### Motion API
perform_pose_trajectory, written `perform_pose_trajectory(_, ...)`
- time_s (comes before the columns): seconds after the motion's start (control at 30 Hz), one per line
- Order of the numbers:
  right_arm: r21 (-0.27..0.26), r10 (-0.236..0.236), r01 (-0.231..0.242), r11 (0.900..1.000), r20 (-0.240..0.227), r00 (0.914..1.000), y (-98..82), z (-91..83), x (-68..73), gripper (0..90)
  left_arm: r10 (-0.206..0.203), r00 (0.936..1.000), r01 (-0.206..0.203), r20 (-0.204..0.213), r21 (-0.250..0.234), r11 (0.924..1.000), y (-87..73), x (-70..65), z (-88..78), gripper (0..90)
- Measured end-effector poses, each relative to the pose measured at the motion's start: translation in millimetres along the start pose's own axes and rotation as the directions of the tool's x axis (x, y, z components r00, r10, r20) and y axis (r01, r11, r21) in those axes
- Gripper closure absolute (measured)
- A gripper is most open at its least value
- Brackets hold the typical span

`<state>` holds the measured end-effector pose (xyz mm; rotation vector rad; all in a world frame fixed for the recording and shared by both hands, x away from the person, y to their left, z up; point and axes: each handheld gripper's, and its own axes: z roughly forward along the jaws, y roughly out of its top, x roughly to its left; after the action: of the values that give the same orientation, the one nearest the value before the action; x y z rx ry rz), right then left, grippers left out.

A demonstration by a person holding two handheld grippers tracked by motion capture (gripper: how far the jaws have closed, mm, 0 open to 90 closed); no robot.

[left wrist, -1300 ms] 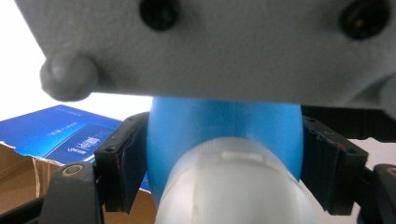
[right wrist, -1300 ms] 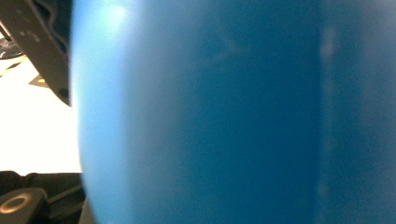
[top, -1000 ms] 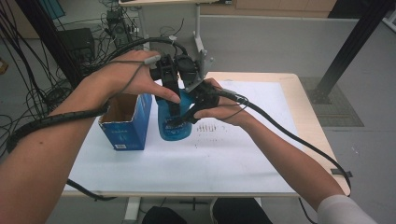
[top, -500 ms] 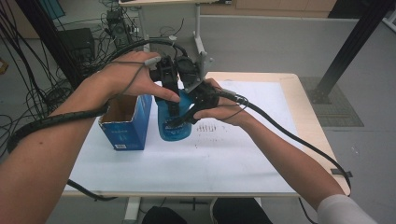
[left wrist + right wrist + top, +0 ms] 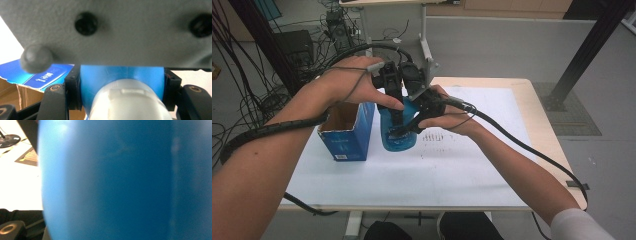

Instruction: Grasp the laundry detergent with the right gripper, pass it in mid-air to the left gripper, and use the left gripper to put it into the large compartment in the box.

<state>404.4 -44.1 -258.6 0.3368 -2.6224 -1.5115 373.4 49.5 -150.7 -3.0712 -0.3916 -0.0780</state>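
two grippers are closed on one blue bottle (image 5: 398,131), which stands upright on the white sheet (image 5: 412,170) of the table (image 5: 542,135), just beside an open blue carton (image 5: 346,131) to its left in the high view. the left gripper (image 5: 396,102) is brought down from above, and in the left gripper view its black pads (image 5: 73,91) are seen pressed against both sides of the bottle's blue upper part, with the pale grey cap (image 5: 127,100) below and between them; its jaws have just been closing there. the right gripper (image 5: 409,125) is held against the bottle's side from the right, its jaws clamped on the body. in the right gripper view the blue wall (image 5: 120,180) of the bottle is seen blurred, very close to the camera. a grey plate (image 5: 107,30) is seen across the top of the left gripper view, and the carton's flap (image 5: 37,75) is seen at the left.
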Motion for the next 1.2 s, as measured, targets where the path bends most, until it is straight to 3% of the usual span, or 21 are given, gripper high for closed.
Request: perform_pose_trajectory(1.2,0.001,-0.001,0.001,1.000,-0.006,1.0000,0.2,2.6,1.0,43.6,-0.005,1.0000,0.005,0.002,0.000,1.0000,-2.4,-1.1,1.1,38.0)
